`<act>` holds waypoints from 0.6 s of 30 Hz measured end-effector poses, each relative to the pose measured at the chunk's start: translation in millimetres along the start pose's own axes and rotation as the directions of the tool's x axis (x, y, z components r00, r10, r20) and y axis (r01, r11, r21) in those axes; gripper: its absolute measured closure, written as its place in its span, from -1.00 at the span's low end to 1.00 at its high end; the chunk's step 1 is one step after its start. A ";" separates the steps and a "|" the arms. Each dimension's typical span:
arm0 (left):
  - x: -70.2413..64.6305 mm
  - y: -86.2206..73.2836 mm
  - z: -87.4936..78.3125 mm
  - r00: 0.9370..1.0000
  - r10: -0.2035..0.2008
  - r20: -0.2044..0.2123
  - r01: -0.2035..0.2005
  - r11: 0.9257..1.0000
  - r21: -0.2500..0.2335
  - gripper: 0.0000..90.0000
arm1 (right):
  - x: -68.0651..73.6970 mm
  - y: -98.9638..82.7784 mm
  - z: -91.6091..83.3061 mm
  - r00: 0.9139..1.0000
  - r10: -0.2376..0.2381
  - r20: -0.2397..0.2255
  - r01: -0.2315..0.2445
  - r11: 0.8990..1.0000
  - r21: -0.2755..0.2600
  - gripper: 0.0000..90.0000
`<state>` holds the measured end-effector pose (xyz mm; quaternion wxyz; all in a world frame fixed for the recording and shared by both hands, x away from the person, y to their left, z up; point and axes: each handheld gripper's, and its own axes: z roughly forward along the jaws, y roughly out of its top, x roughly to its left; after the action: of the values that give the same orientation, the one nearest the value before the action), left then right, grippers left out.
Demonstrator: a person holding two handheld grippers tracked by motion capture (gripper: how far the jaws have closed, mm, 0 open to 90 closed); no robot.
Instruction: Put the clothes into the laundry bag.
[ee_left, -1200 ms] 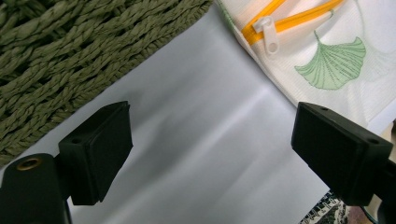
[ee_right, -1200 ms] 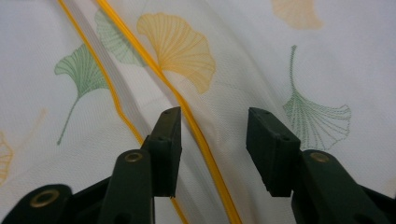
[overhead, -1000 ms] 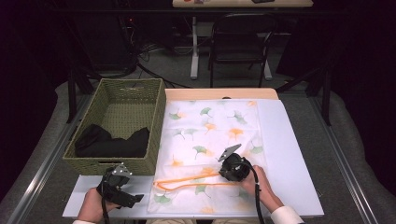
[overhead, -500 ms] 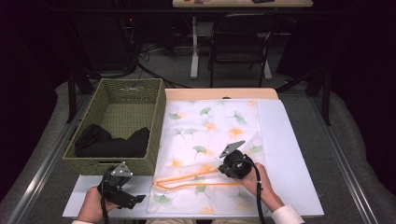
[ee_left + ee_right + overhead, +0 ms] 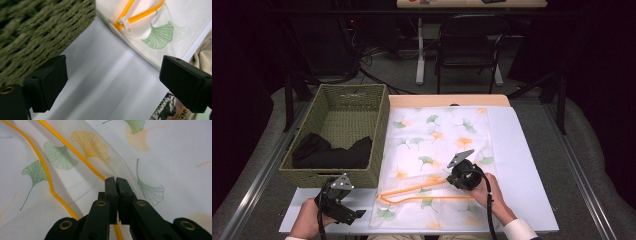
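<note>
1. Mesh laundry bag (image 5: 439,150) w/ ginkgo-leaf print lies flat on the white table (image 5: 522,165), just beside the green woven basket (image 5: 337,120); dark clothes (image 5: 329,152) sit in the basket's near end.
2. We judge the job as opening the bag & loading the clothes, so we're early on: the orange zipper (image 5: 412,192) along the bag's near edge gapes, its two orange lines apart, and nothing dark shows inside.
3. Our right gripper (image 5: 451,175) is at the zip's right end. In the right gripper view its jaws are together, pinching the top mesh layer right at the orange tape (image 5: 75,147); the fabric tents up toward the tips.
4. Our left gripper (image 5: 346,216) hovers at the near-left table corner, by the basket's front wall. In the left gripper view its jaws stand wide apart w/ nothing between them; the white zip pull (image 5: 127,25) lies ahead, untouched.
5. Left to do, by our read: lift the mouth wider, fetch the clothes, stuff them in, zip shut.
6. Vs a second ago: the zip mouth looks a bit more gaped and shifted. Both our hands sit approx where they were. Basket & clothes unchanged.
</note>
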<state>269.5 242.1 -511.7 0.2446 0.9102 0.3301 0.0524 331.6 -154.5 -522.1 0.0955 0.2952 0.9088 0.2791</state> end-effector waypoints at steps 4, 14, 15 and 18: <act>-0.8 0.4 -6.7 1.000 -0.007 0.025 0.007 1.000 0.008 -0.82 | -0.8 -0.2 0.4 1.000 0.006 -0.013 -0.006 1.000 -0.003 0.95; -13.3 16.4 -31.3 0.993 0.092 0.079 -0.092 0.996 0.005 -0.91 | -1.9 3.2 -0.7 1.000 0.000 -0.012 0.000 1.000 -0.012 0.95; -12.4 20.0 -34.9 0.992 0.102 0.078 -0.103 0.995 0.004 -0.91 | -2.3 3.4 -0.5 1.000 -0.001 -0.013 0.001 1.000 -0.013 0.95; -5.9 30.9 -45.3 0.988 0.136 0.076 -0.136 0.991 0.003 -0.92 | -2.5 3.4 0.8 1.000 0.003 -0.012 -0.003 1.000 -0.010 0.95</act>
<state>271.1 236.6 -456.8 0.2491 0.9329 0.2580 0.0331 335.5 -153.3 -520.8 0.0912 0.2946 0.9073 0.2857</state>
